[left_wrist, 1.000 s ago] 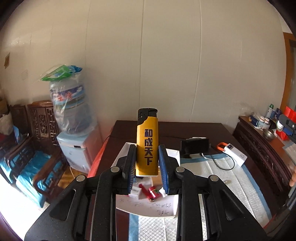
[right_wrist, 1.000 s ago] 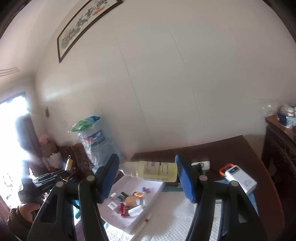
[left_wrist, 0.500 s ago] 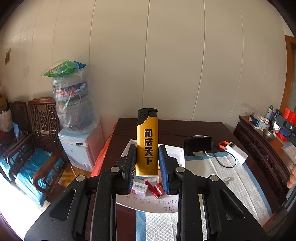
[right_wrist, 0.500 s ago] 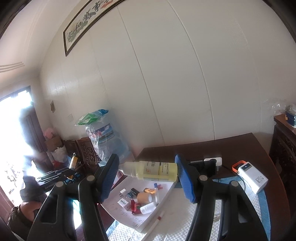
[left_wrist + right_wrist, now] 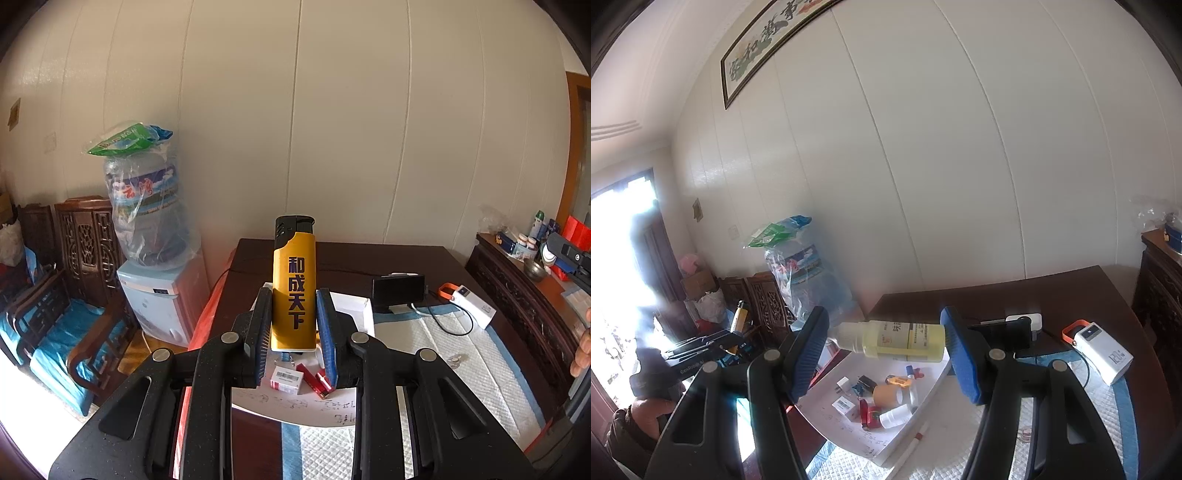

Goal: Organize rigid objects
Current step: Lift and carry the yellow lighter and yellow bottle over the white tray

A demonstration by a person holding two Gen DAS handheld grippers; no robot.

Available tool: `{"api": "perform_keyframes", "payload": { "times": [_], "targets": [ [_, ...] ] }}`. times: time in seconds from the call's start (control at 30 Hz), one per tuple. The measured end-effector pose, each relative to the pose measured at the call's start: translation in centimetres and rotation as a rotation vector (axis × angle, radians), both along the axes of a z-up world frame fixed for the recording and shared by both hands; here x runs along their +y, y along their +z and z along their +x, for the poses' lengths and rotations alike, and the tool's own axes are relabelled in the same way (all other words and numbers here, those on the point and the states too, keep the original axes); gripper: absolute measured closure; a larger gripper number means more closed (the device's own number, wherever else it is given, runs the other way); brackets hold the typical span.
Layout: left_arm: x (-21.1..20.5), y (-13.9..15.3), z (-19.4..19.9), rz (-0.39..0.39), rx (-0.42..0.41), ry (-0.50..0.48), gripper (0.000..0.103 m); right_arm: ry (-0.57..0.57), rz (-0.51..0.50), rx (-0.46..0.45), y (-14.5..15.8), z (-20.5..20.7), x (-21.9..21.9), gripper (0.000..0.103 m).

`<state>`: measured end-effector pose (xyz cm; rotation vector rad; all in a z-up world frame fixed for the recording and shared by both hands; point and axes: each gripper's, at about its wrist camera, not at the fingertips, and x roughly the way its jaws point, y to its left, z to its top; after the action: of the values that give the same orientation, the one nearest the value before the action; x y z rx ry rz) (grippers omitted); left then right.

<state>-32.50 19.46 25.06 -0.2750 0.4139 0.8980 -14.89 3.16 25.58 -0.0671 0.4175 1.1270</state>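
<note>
The left gripper (image 5: pixel 294 325) is clamping a yellow lighter (image 5: pixel 294 291) upright between its pads, above the white tray (image 5: pixel 354 306) on the table (image 5: pixel 406 258). The right gripper (image 5: pixel 886 343) is pinching a pale bottle (image 5: pixel 897 340) lengthwise, cap toward its left pad, over the tray (image 5: pixel 934 387) of small items. A power bank (image 5: pixel 1102 350) is lying near the right.

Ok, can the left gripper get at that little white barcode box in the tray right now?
Probably not as it stands. The left gripper is shut on the yellow lighter, so its jaws are full. The white barcode box lies uncovered in the white tray just below, so only the lighter blocks it.
</note>
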Motion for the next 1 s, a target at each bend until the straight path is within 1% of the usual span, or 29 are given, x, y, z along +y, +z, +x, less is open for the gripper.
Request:
{"api": "perform_keyframes", "payload": {
  "times": [0.53,0.8,1.0],
  "targets": [
    [1.6,-0.5,-1.0,-0.015,0.003,0.013,0.08,0.028,-0.031,0.014,-0.9,-0.8,3.0,0.04],
    [3.4,-1.5,-0.9,-0.045,0.006,0.013,0.08,0.052,-0.071,0.028,-2.0,-0.7,5.2,0.04],
    [5.0,-2.9,0.0,-0.083,0.019,0.005,0.08,0.057,-0.108,0.046,-3.1,0.3,6.6,0.04]
  ]
}}
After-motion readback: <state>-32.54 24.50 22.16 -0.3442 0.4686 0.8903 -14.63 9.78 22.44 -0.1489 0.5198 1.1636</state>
